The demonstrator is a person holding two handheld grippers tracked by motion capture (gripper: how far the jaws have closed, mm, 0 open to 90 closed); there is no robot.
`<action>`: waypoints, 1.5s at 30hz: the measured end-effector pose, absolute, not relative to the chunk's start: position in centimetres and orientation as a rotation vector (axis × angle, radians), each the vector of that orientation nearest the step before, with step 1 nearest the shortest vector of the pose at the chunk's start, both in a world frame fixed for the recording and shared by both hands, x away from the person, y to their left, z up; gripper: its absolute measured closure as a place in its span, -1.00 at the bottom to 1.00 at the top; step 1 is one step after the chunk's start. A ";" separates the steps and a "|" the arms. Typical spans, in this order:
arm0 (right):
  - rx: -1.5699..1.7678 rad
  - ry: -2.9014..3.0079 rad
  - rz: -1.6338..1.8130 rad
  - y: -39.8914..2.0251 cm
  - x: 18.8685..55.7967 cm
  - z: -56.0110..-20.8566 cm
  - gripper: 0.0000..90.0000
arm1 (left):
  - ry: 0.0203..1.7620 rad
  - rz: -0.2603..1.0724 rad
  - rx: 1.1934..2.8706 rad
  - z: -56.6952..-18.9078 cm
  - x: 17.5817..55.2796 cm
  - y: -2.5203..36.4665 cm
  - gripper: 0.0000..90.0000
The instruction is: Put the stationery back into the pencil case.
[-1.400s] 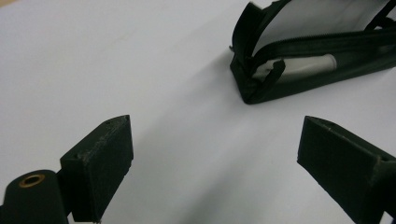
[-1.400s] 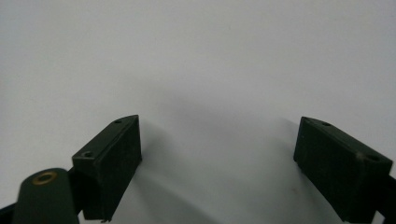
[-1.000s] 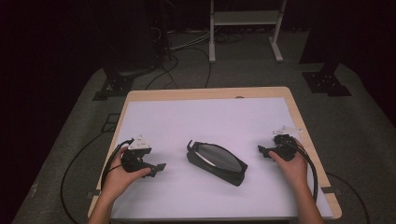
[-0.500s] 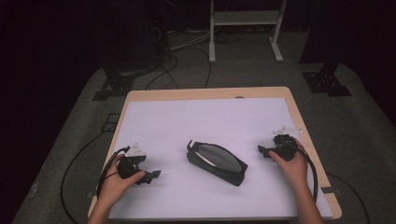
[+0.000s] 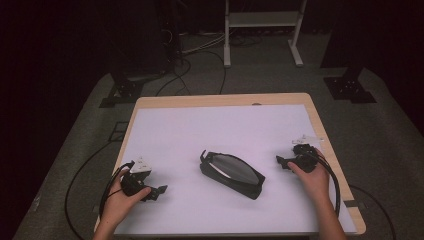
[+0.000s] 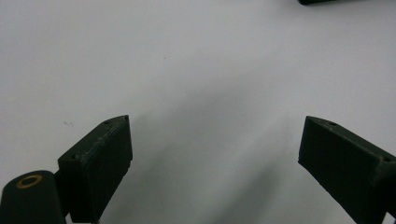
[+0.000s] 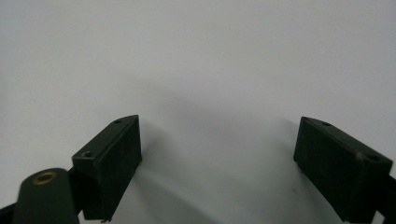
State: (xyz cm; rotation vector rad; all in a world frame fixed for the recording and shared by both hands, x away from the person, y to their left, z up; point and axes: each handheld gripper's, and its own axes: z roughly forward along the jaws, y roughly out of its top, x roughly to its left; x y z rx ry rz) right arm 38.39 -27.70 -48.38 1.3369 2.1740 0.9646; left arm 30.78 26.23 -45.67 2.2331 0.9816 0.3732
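Since a second ago: left tool [image 5: 159, 190] drawn back toward the near left corner of the worktop [image 5: 220, 125], farther from the case; right tool [image 5: 281, 161] and black case [image 5: 232, 174] unmoved.

Seen from above: a wooden worktop covered by a smooth, matte white sheet. Between the two tools, a black zippered case, oblong with rounded ends, soft-looking, with a greyish sheen on its domed top. Long axis slanted: one end toward the far left, the other toward the near right. A small pull or loop at the far-left end.

Left tool, black with a grey three-cornered plate, held in the left hand [image 5: 120, 200], tips aimed toward the case, which lies well apart ahead of it. Right tool held in the right hand [image 5: 314, 176], tips also aimed toward the case, near its near-right end but not touching.

In the left tool's own view: two blocky black jaws, matte and slightly rough, spread wide over bare white sheet, nothing between; a dark sliver of the case [image 6: 322, 2] at the top edge. In the right tool's own view: jaws likewise spread wide, nothing between.

Beyond the worktop: grey carpeted floor [image 5: 390, 150], black cables [image 5: 190, 75], a pale metal stand [image 5: 262, 20].
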 end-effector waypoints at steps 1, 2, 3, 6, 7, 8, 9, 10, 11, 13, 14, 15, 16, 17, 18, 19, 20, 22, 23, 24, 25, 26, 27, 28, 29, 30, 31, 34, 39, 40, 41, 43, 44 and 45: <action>1.337 2.174 0.965 -27.7 38.4 -48.4 -0.69 | 0.984 0.377 2.229 -45.8 30.7 26.3 -0.80; 1.337 2.174 0.965 -27.7 38.4 -48.4 -0.69 | 0.987 0.384 2.225 -45.9 30.6 26.4 -0.79; 1.337 2.174 0.965 -27.7 38.4 -48.4 -0.69 | 0.992 0.394 2.224 -45.9 30.6 26.5 -0.79; 1.337 2.174 0.965 -27.7 38.4 -48.4 -0.69 | 1.010 0.418 2.212 -46.2 30.4 26.7 -0.80; 1.337 2.174 0.965 -27.7 38.4 -48.4 -0.69 | 1.013 0.420 2.209 -46.3 30.4 26.7 -0.80; 1.337 2.174 0.965 -27.7 38.4 -48.4 -0.69 | 1.022 0.420 2.203 -46.3 30.4 26.8 -0.80; 1.337 2.173 0.965 -27.7 38.4 -48.4 -0.69 | 1.026 0.429 2.201 -46.4 30.4 26.8 -0.80; 1.337 2.174 0.965 -27.7 38.4 -48.4 -0.69 | 1.035 0.437 2.198 -46.5 30.4 26.9 -0.80; 1.337 2.174 0.965 -27.7 38.4 -48.4 -0.69 | 1.039 0.440 2.196 -46.6 30.4 26.9 -0.80; 1.337 2.174 0.965 -27.7 38.4 -48.4 -0.69 | 1.048 0.444 2.194 -46.8 30.4 26.9 -0.80; 1.337 2.174 0.965 -27.7 38.4 -48.4 -0.69 | 1.050 0.446 2.195 -46.9 30.5 26.9 -0.80; 1.337 2.174 0.965 -27.7 38.4 -48.4 -0.69 | 1.053 0.447 2.198 -47.1 30.5 27.0 -0.80; 1.337 2.174 0.965 -27.7 38.4 -48.4 -0.69 | 1.059 0.451 2.204 -47.2 30.5 27.0 -0.80; 1.337 2.174 0.965 -27.7 38.4 -48.4 -0.69 | 1.064 0.449 2.197 -47.3 30.5 27.0 -0.80; 1.337 2.174 0.965 -27.7 38.4 -48.4 -0.69 | 1.059 0.443 2.198 -47.3 30.6 27.1 -0.85; 1.337 2.174 0.965 -27.7 38.4 -48.4 -0.69 | 1.059 0.444 2.191 -47.4 30.5 27.1 -0.88; 1.337 2.174 0.965 -27.7 38.4 -48.4 -0.69 | 1.064 0.449 2.188 -47.4 30.5 27.0 -0.88; 1.337 2.174 0.965 -27.7 38.4 -48.4 -0.69 | 1.073 0.463 2.189 -47.5 30.6 27.1 -0.93; 1.337 2.174 0.965 -27.7 38.4 -48.4 -0.69 | 1.072 0.463 2.178 -47.6 30.5 27.1 -0.96; 1.337 2.174 0.964 -27.7 38.4 -48.4 -0.69 | 1.068 0.468 2.169 -47.7 30.4 27.2 -0.96; 1.337 2.174 0.965 -27.7 38.4 -48.4 -0.69 | 1.064 0.472 2.159 -47.8 30.4 27.2 -0.96; 1.337 2.174 0.965 -27.7 38.4 -48.4 -0.69 | 1.063 0.475 2.160 -47.8 30.3 27.2 -0.96; 1.337 2.174 0.965 -27.7 38.4 -48.4 -0.69 | 1.063 0.478 2.162 -47.8 30.3 27.2 -0.96; 1.336 2.173 0.965 -27.7 38.4 -48.4 -0.69 | 1.064 0.481 2.162 -47.8 30.2 27.2 -0.96; 1.336 2.174 0.965 -27.7 38.4 -48.4 -0.69 | 1.063 0.481 2.163 -47.8 30.3 27.3 -0.96; 1.337 2.173 0.965 -27.7 38.4 -48.4 -0.69 | 1.064 0.480 2.162 -47.8 30.3 27.2 -0.97; 1.336 2.174 0.964 -27.7 38.4 -48.4 -0.69 | 1.064 0.482 2.162 -47.8 30.2 27.2 -0.97; 1.336 2.174 0.965 -27.7 38.4 -48.4 -0.69 | 1.064 0.483 2.162 -47.9 30.2 27.2 -0.97; 1.336 2.173 0.965 -27.7 38.4 -48.4 -0.69 | 1.064 0.482 2.162 -47.9 30.2 27.2 -0.97; 1.336 2.174 0.964 -27.7 38.4 -48.4 -0.69 | 1.064 0.481 2.162 -47.9 30.3 27.2 -0.97; 1.336 2.174 0.964 -27.7 38.4 -48.4 -0.69 | 1.064 0.481 2.162 -47.9 30.3 27.2 -0.97; 1.336 2.174 0.964 -27.7 38.4 -48.4 -0.69 | 1.064 0.482 2.162 -47.9 30.2 27.2 -0.97; 1.336 2.174 0.964 -27.7 38.4 -48.4 -0.69 | 1.064 0.482 2.162 -47.9 30.2 27.2 -0.97; 1.337 2.174 0.965 -27.7 38.4 -48.4 -0.69 | 1.064 0.482 2.162 -47.9 30.3 27.2 -0.97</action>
